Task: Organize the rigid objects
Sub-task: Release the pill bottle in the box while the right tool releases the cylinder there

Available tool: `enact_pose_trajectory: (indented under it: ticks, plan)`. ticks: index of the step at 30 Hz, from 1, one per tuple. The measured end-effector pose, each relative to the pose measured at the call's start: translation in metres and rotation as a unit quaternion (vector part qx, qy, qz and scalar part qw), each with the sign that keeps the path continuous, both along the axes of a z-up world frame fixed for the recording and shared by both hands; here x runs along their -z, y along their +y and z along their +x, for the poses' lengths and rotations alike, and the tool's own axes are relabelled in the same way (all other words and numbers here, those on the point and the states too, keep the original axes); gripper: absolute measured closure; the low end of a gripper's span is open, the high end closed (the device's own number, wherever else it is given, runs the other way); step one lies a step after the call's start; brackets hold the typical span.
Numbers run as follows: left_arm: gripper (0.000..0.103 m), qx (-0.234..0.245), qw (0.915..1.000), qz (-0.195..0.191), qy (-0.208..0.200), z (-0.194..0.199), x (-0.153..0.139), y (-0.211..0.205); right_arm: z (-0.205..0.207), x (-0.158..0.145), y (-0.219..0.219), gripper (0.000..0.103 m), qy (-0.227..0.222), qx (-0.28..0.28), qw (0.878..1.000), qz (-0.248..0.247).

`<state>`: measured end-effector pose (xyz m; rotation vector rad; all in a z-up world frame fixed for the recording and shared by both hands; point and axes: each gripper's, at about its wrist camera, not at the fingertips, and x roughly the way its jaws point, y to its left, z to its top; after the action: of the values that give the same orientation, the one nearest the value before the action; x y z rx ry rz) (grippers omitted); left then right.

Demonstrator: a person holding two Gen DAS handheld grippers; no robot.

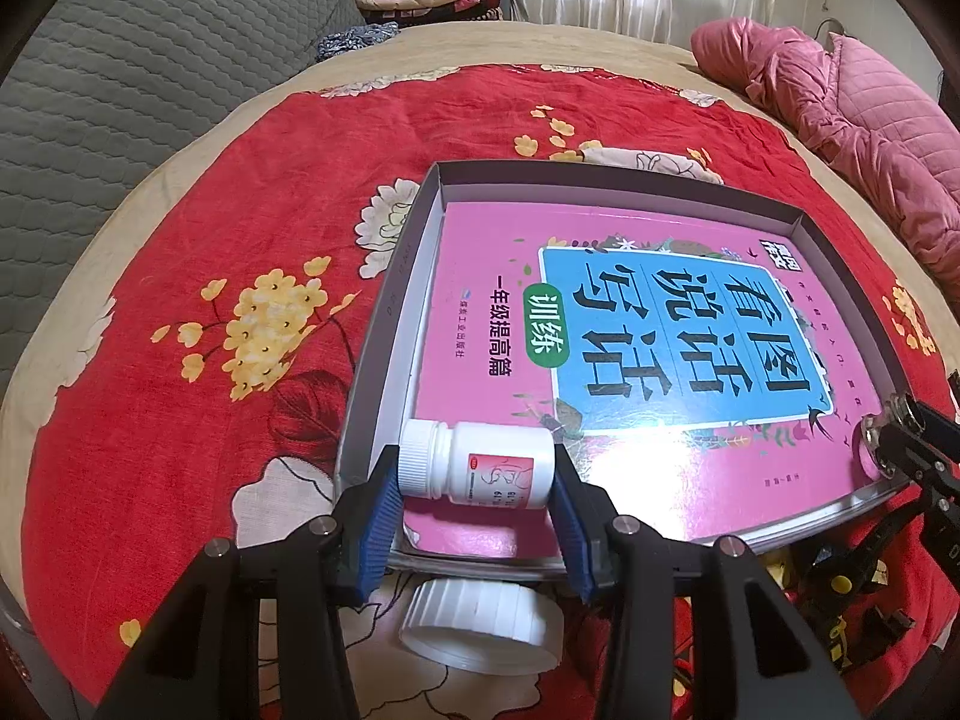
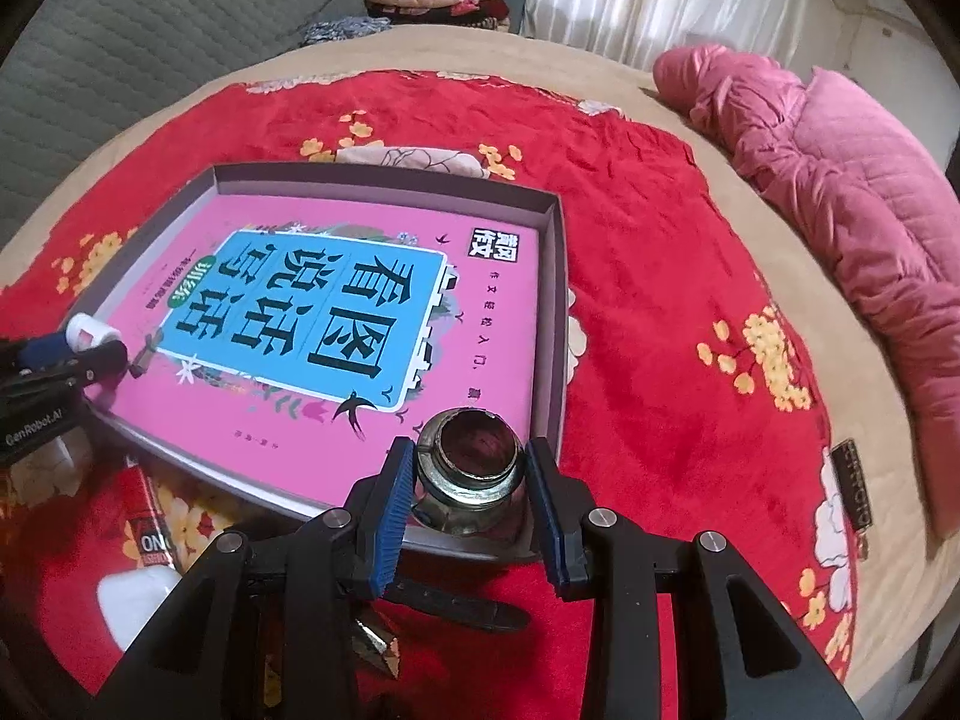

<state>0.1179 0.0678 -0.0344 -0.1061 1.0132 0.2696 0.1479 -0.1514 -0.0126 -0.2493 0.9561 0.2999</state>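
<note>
Book (image 1: pixel 630 360) inside tray (image 1: pixel 384 300); bottle (image 1: pixel 480 465) on book's near-left corner, metal fitting (image 2: pixel 471 468) near-right.

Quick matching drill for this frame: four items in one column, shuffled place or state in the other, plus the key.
1. white pill bottle
2. metal pipe fitting
3. pink workbook
4. white ribbed lid

A. lies flat in the grey box tray
B. between the right gripper pads
C. on the red blanket, outside the tray
D. on its side between the left gripper pads

Pairs: 1-D, 2-B, 3-A, 4-C
</note>
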Motion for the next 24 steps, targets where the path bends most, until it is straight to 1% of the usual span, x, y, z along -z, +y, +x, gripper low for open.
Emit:
enact_pose_trajectory:
  ticks: [10,15,18,19,20,22,24]
  plan:
    - [0.056,0.003,1.0,-0.004,0.0,0.0,0.0,-0.001,-0.001,-0.001,-0.011,0.065,0.014,0.015,0.999,0.046]
    - [0.056,0.003,1.0,-0.004,0.001,-0.001,0.0,-0.001,-0.003,-0.002,-0.01,0.064,0.013,0.015,0.999,0.045]
    - [0.056,0.003,1.0,-0.005,0.001,-0.001,0.0,-0.001,-0.006,-0.008,-0.01,0.057,-0.004,0.017,0.999,0.051]
    - [0.056,0.003,1.0,-0.004,0.001,-0.001,0.0,-0.001,-0.006,-0.01,-0.01,0.052,-0.008,0.016,0.998,0.052]
    - [0.056,0.004,1.0,-0.005,0.001,-0.001,0.0,-0.001,-0.007,-0.013,-0.01,0.049,-0.014,0.019,0.999,0.047]
    - [0.056,0.004,1.0,-0.005,0.002,-0.001,0.0,-0.001,-0.008,-0.019,-0.014,0.049,-0.031,0.027,0.998,0.051]
    - [0.056,0.006,1.0,-0.005,0.002,-0.001,0.0,-0.001,-0.013,-0.027,-0.022,0.049,-0.05,0.035,0.996,0.072]
